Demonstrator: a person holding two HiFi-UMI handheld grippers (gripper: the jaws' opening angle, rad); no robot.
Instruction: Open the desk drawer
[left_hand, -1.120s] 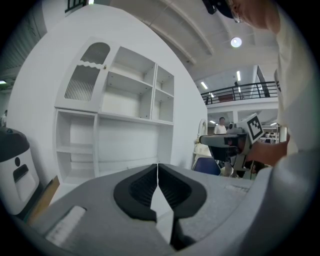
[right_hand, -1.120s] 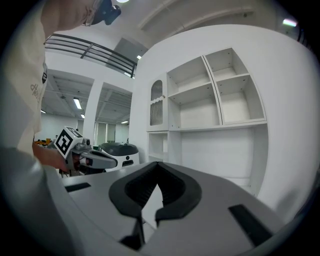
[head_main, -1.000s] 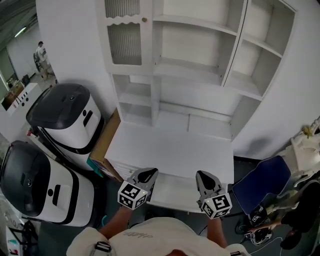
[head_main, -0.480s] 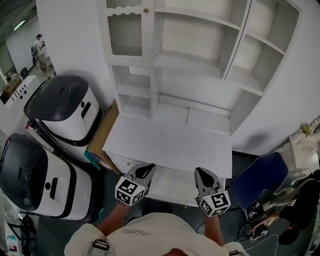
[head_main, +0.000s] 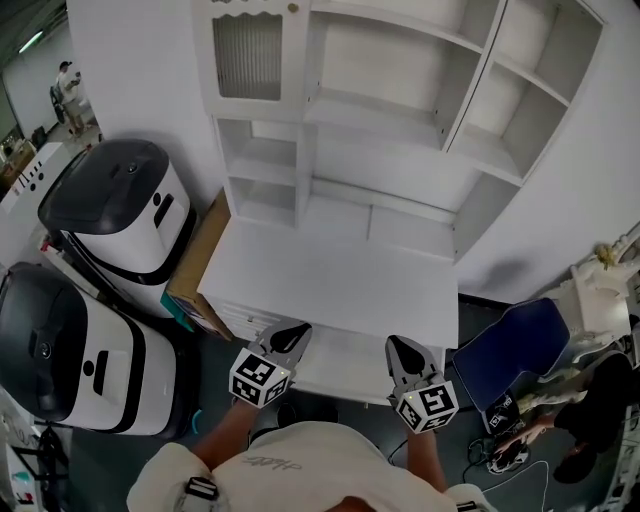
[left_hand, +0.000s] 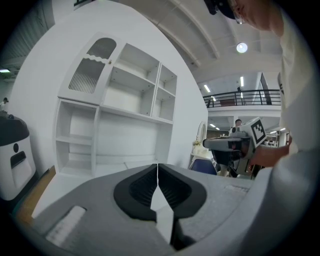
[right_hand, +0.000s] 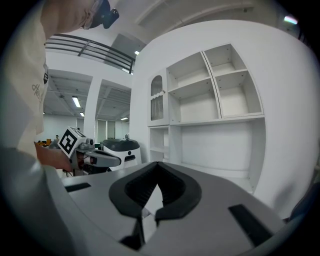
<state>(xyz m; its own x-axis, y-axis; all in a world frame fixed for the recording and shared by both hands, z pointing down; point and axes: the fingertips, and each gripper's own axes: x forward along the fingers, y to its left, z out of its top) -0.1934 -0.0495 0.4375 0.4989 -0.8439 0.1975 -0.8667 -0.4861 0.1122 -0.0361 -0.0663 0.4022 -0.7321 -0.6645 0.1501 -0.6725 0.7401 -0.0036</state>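
Both jaw pairs closed and empty, my left gripper (head_main: 293, 328) and right gripper (head_main: 403, 345) flank the flat white desk drawer (head_main: 340, 372) under the white desktop (head_main: 330, 285); rigid, probably light, I'd hook its front lip.

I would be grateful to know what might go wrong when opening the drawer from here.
The left gripper and right gripper both have jaws shut on nothing, so a pull now would probably slip. The person stands close against the desk, so the drawer sliding out may hit them.
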